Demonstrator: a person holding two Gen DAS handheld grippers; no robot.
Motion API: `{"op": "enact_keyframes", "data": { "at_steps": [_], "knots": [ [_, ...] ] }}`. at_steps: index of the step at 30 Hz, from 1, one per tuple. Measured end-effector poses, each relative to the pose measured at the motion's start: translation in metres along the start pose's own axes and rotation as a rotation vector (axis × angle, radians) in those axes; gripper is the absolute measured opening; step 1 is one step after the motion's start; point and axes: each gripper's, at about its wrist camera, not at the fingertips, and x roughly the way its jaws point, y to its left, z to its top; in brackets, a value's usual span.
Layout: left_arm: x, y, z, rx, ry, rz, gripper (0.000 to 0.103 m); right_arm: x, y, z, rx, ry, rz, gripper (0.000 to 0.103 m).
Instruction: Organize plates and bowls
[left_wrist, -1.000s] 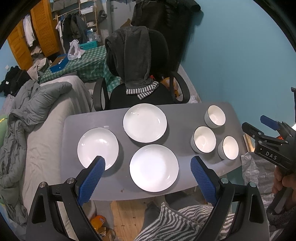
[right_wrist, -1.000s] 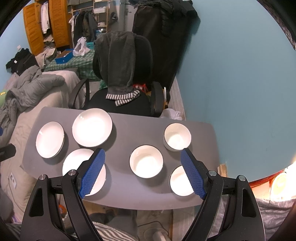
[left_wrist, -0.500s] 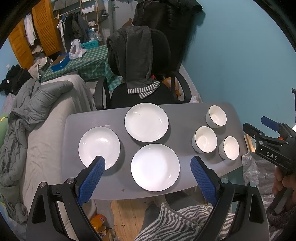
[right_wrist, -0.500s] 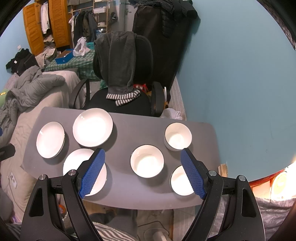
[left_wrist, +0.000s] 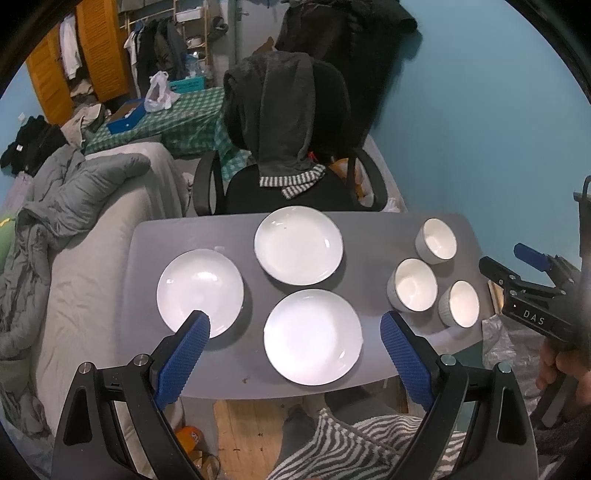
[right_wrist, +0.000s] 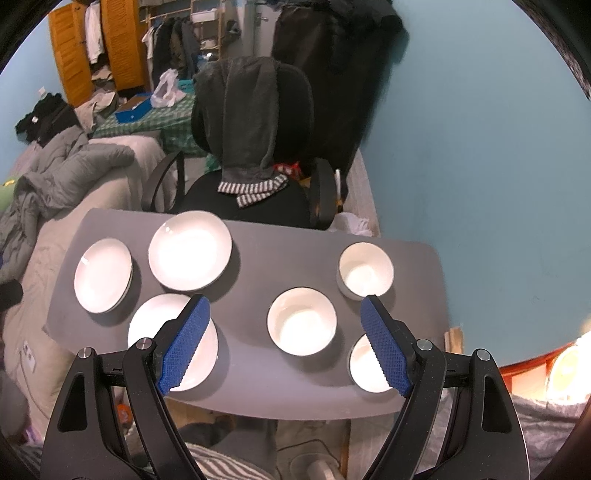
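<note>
Three white plates lie apart on the grey table (left_wrist: 369, 236): a left plate (left_wrist: 200, 291), a far plate (left_wrist: 298, 245) and a near plate (left_wrist: 313, 336). Three white bowls stand at the right: a far bowl (left_wrist: 436, 240), a middle bowl (left_wrist: 413, 284) and a near bowl (left_wrist: 459, 303). My left gripper (left_wrist: 295, 325) is open and empty, high above the near plate. My right gripper (right_wrist: 284, 306) is open and empty, high above the middle bowl (right_wrist: 302, 321). The right gripper also shows at the right edge of the left wrist view (left_wrist: 532, 295).
A black office chair (left_wrist: 288, 155) draped with a dark garment stands behind the table. A bed with a grey duvet (left_wrist: 74, 206) lies along the table's left side. A blue wall is at the right. Wooden floor shows below the table's near edge.
Both views have shifted only slightly; the table sits marginally lower and nearer. Nothing on the table has moved and both grippers stay open.
</note>
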Motion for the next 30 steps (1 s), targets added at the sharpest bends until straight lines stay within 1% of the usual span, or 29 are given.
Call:
{"op": "enact_keyframes", "data": {
  "at_steps": [5, 14, 16, 21, 25, 28, 30],
  "knots": [
    [0.013, 0.011, -0.006, -0.005, 0.026, 0.031, 0.095, 0.016, 0.005, 0.0, -0.058, 0.001, 0.022, 0.082],
    [0.046, 0.025, -0.023, -0.011, 0.068, 0.07, 0.095, 0.055, 0.029, 0.002, -0.139, 0.047, 0.14, 0.082],
    [0.055, 0.029, -0.029, -0.005, 0.083, 0.085, 0.095, 0.066, 0.034, 0.002, -0.157, 0.067, 0.16, 0.082],
    [0.08, 0.034, -0.04, 0.025, 0.089, 0.105, 0.095, 0.101, 0.047, -0.006, -0.209, 0.121, 0.215, 0.082],
    [0.102, 0.039, -0.051, 0.041, 0.111, 0.112, 0.094, 0.125, 0.055, -0.013, -0.256, 0.156, 0.231, 0.082],
    [0.121, 0.039, -0.06, 0.039, 0.146, 0.12, 0.094, 0.14, 0.06, -0.016, -0.281, 0.176, 0.241, 0.082],
    [0.131, 0.04, -0.066, 0.035, 0.159, 0.139, 0.094, 0.153, 0.068, -0.018, -0.301, 0.204, 0.259, 0.082]
  ]
}}
